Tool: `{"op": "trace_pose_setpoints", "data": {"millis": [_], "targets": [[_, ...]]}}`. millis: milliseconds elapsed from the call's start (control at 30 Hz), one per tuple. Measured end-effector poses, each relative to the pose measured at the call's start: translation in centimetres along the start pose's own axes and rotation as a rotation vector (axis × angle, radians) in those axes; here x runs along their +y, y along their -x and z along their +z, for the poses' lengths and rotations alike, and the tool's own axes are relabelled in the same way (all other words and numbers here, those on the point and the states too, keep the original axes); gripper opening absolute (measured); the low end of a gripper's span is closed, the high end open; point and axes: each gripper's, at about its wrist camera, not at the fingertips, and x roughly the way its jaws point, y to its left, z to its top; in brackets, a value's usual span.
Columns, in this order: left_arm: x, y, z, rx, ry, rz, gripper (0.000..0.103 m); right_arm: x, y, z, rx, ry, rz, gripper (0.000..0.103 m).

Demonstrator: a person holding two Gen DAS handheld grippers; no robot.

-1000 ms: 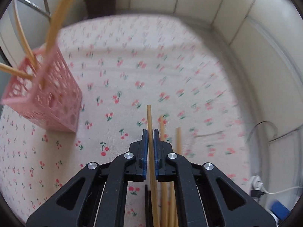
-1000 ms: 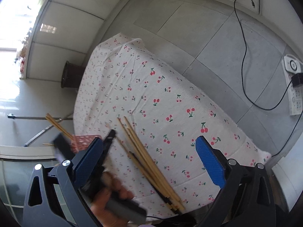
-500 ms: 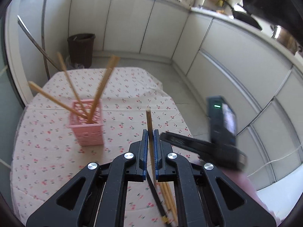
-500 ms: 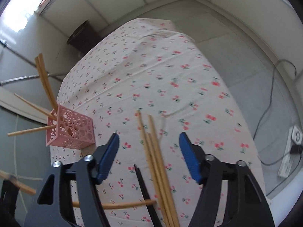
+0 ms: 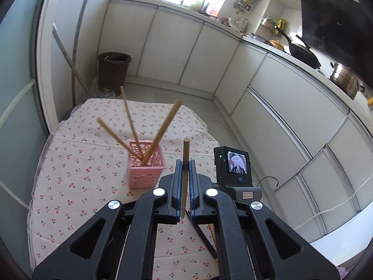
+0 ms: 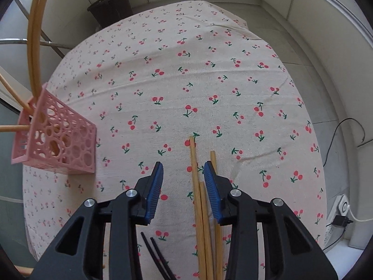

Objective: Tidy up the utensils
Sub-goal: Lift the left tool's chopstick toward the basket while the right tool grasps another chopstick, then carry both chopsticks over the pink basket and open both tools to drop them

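Left gripper [image 5: 184, 175] pinches one wooden chopstick [image 5: 185, 163] upright, tip at frame centre. Right gripper [image 6: 183, 182] is spread above the loose chopsticks [image 6: 200, 205] lying bottom centre on the cherry tablecloth [image 6: 186, 70]; black pair [image 6: 155, 256] bottom left of them. Bare cloth separates them from the pink basket [image 6: 58, 144] at left edge, four sticks leaning inside. Table edge curves at right

A matt woven cloth [image 6: 186, 74] printed with cherries is covering the tabletop. At left the pink basket [image 6: 65, 147] is showing smooth, perforated plastic. The chopsticks [image 6: 198, 186] at lower centre are looking like pale, matt wood. Each tool [image 6: 183, 179] is showing matt black plastic arms, ribbed blue pads [image 6: 211, 186] and shiny metal screws [image 6: 234, 192].
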Motion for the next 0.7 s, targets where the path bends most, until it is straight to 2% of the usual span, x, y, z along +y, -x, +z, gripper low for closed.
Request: {"op": "trace_pose_setpoints", "data": {"millis": [133,167,200,233,267,467,700], "targets": [[0.9,0.2,0.0,0.001,0.016,0.011,0.004,0.7,-1.5,0.4,0.006,0.036,-0.047,0.037],[1.1,0.2,0.0,0.001,0.016,0.015,0.004,1.0,-1.6,0.4,-0.001,0.059,-0.063,0.034],[1.2,0.2,-0.1,0.001,0.016,0.021,0.004,1.3,-1.6,0.4,-0.004,0.071,-0.069,0.029],[1.4,0.1,-0.1,0.002,0.017,0.026,0.004,1.4,-1.6,0.5,-0.006,0.075,-0.056,0.010],[1.5,0.1,-0.1,0.004,0.018,0.032,0.004,1.4,-1.6,0.6,-0.002,0.066,-0.050,0.006],[2.2,0.0,-0.1,0.007,0.039,0.045,0.004,0.5,0.0,0.3,-0.033,0.024,-0.032,0.006],[1.9,1.1,-0.1,-0.015,0.038,0.046,0.004,-0.7,7.3,-0.7,-0.196,-0.003,0.008,0.006]]}}
